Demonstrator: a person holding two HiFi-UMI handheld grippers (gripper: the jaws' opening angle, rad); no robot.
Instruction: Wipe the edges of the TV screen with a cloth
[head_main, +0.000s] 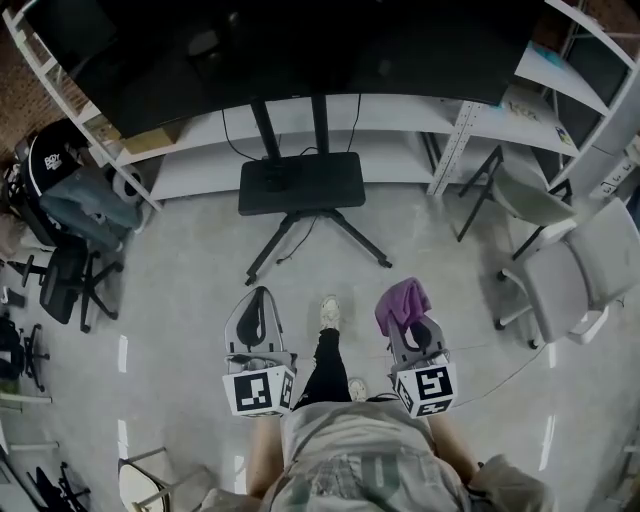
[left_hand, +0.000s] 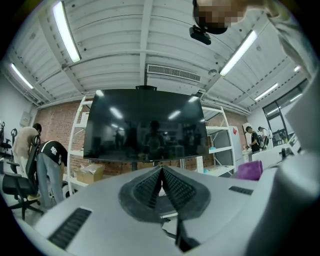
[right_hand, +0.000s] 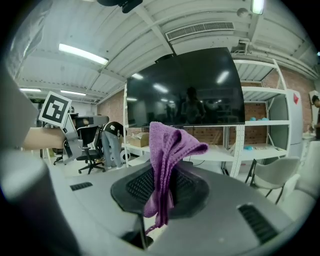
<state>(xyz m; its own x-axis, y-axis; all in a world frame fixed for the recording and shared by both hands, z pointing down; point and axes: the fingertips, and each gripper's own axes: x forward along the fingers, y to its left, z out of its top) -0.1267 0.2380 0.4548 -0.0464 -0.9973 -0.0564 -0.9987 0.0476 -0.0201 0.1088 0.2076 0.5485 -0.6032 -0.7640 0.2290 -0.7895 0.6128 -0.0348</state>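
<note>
A large dark TV screen (head_main: 290, 45) stands on a black floor stand (head_main: 300, 185) ahead of me; it also fills the middle of the left gripper view as the TV screen (left_hand: 145, 125) and sits upper middle in the right gripper view as the TV screen (right_hand: 187, 92). A purple knitted cloth (right_hand: 167, 150) is pinched upright in my right gripper (right_hand: 165, 187), seen from above as the cloth (head_main: 402, 302) on the right gripper (head_main: 415, 335). My left gripper (head_main: 258, 312) is shut with nothing in it, its pads (left_hand: 150, 187) meeting. Both grippers hang low, well short of the screen.
White shelving (head_main: 400, 120) runs behind the TV. Grey chairs (head_main: 570, 250) stand to the right, black office chairs (head_main: 70, 240) to the left. A person (left_hand: 52, 160) bends over at the left shelves. My feet (head_main: 330, 312) are on the grey floor between the grippers.
</note>
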